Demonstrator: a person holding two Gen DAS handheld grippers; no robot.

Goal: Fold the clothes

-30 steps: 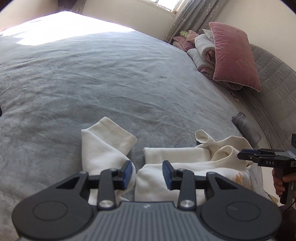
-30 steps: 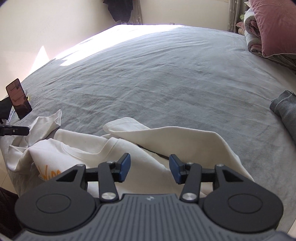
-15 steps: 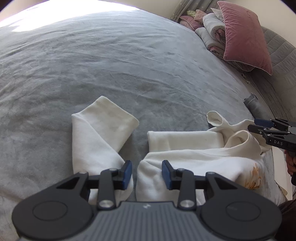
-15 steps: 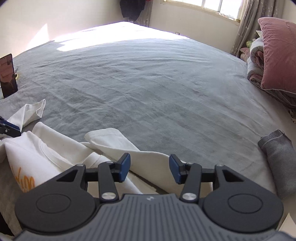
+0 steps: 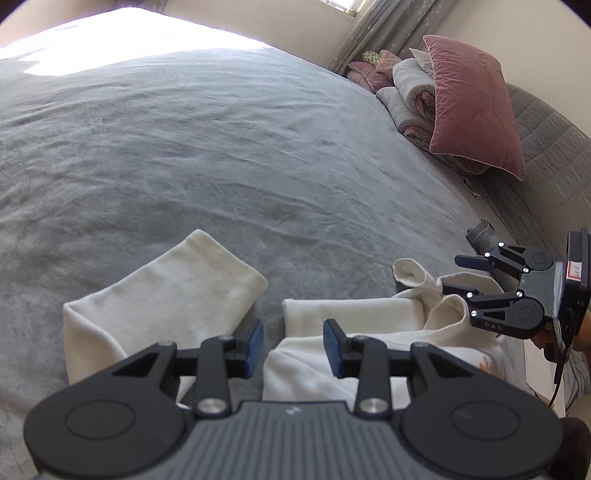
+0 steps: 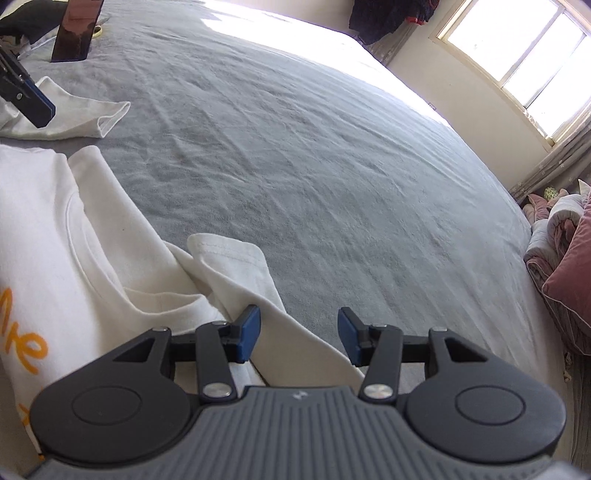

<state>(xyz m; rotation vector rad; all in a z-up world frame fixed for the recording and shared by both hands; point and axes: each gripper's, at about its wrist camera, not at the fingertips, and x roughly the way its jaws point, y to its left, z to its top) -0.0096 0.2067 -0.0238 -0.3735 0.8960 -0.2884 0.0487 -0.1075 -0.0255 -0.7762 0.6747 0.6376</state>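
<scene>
One cream shirt [image 5: 369, 354] lies on the grey bed [image 5: 221, 147], near its edge, crumpled rather than flat: a sleeve [image 5: 162, 306] spread out to the left, the other sleeve [image 6: 236, 273] bunched at the right shoulder, orange print partly visible.

Change over the last second: right gripper [image 6: 298, 334] swung from above the shirt's body toward the right sleeve and now hangs over that sleeve's edge, jaws spread, nothing between them. Left gripper [image 5: 293, 347] kept its station above the gap between left sleeve and body, jaws also spread and empty; the shirt itself has not shifted.

Judgement: both tools are lining up on sleeve and shoulder, so a grasp to spread or fold looks near; no fold is set.

Containers: none in view. A grey roll [image 5: 480, 232], pillows [image 5: 476, 107] and a propped phone [image 6: 75, 29] sit well apart.
</scene>
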